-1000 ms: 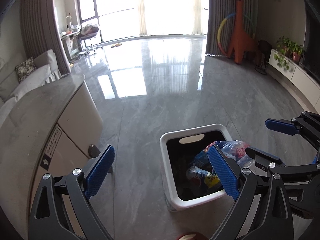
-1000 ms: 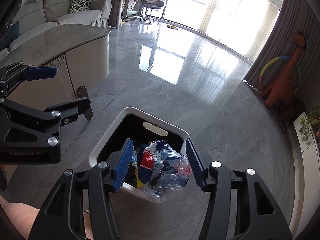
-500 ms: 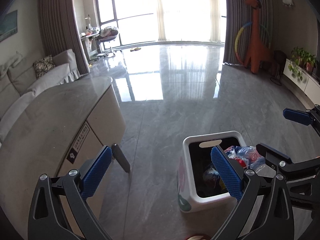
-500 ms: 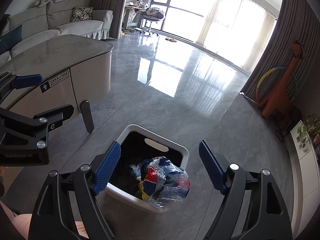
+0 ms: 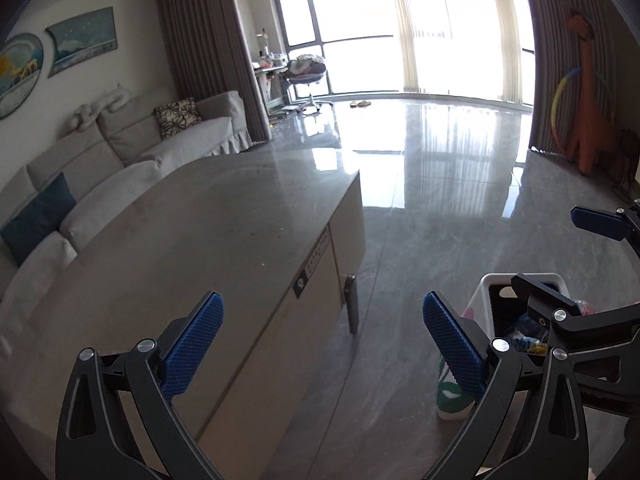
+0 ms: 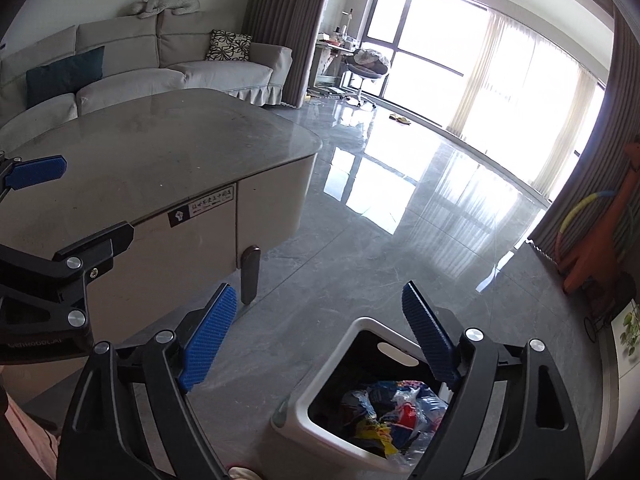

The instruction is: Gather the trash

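Note:
A white trash bin (image 6: 298,408) stands on the grey floor, with a clear plastic bag of coloured wrappers (image 6: 394,404) lying inside it. My right gripper (image 6: 319,292) hovers above and left of the bin; its jaws are opening and nothing is between them. In the left wrist view the bin (image 5: 478,294) shows at the lower right, partly hidden behind the right gripper (image 5: 568,256). My left gripper (image 5: 320,304) is open and holds nothing, pointing over the edge of the grey table (image 5: 200,220). It also appears as the left gripper (image 6: 76,206) at the right wrist view's left edge.
The grey-topped table (image 6: 160,152) with white cabinet sides stands left of the bin, one dark leg (image 6: 250,276) near it. A light sofa (image 5: 140,148) lies behind the table. An orange dinosaur toy (image 5: 588,112) stands by the curtains at right. Glossy floor (image 5: 420,220) stretches toward the windows.
The right jaws widened and let go of the plastic bag, which now lies in the bin. Both grippers rose and swung left, from over the bin toward the table.

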Tool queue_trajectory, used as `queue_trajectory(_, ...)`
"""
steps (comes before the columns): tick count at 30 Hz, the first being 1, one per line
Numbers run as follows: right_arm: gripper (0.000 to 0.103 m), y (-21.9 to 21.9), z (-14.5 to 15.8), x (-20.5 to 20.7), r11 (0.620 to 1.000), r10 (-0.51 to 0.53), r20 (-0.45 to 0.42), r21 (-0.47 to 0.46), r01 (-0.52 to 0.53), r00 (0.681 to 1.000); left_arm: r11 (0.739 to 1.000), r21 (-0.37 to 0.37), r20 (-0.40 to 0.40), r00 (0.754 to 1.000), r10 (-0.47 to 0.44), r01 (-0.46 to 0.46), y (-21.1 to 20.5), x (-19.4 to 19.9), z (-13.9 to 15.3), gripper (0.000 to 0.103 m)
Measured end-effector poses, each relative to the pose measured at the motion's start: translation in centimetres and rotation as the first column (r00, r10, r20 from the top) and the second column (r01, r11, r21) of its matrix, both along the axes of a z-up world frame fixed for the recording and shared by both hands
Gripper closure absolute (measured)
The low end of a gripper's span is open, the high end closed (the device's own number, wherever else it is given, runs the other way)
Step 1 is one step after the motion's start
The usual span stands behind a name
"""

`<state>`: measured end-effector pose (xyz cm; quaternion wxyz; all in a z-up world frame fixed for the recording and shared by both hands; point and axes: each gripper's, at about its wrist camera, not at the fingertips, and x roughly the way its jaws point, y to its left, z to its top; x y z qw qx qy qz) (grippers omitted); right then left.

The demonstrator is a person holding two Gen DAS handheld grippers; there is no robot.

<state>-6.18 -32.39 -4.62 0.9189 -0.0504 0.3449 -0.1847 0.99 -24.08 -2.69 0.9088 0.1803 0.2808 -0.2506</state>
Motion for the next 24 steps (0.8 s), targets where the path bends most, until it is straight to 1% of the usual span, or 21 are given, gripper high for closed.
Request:
queue_trajectory(2, 0.018, 1.7, 0.2, 1.3, 0.999, 0.04, 0.001, -0.003, -0.04, 0.999, 0.998, 0.02, 0.009, 0.998, 0.06, -0.061, 1.9, 0.9, 0.1, 0.004)
queue_trajectory(6, 0.018, 5.2, 0.6, 3.8, 0.994, 0.113, 0.008, -0.01, -0.113, 0.994, 0.988, 0.009, 0.005, 0.989, 0.151, -0.151, 6.2, 2.3, 0.5, 0.004)
queue_trajectory(10, 0.018, 8.8, 0.8, 5.9, 0.984, 0.178, 0.013, -0.017, -0.178, 0.984, 0.972, -0.011, -0.018, 0.972, 0.236, -0.236, 10.2, 3.9, 0.9, 0.004)
queue_trajectory(16, 0.017, 13.5, 1.1, 9.2, 0.963, 0.27, 0.012, -0.002, -0.27, 0.963, 0.937, -0.053, -0.038, 0.938, 0.345, -0.347, 16.0, 5.4, 1.4, 0.004)
queue_trajectory(19, 0.017, 16.0, 1.1, 10.7, 0.95, 0.313, 0.009, -0.008, -0.313, 0.95, 0.916, -0.052, -0.04, 0.917, 0.396, -0.398, 18.2, 6.0, 1.3, 0.004)
queue_trajectory(24, 0.017, 18.7, 1.0, 12.6, 0.933, 0.36, 0.002, 0.001, -0.36, 0.933, 0.884, -0.052, -0.055, 0.885, 0.462, -0.465, 21.7, 7.2, 1.2, 0.004)
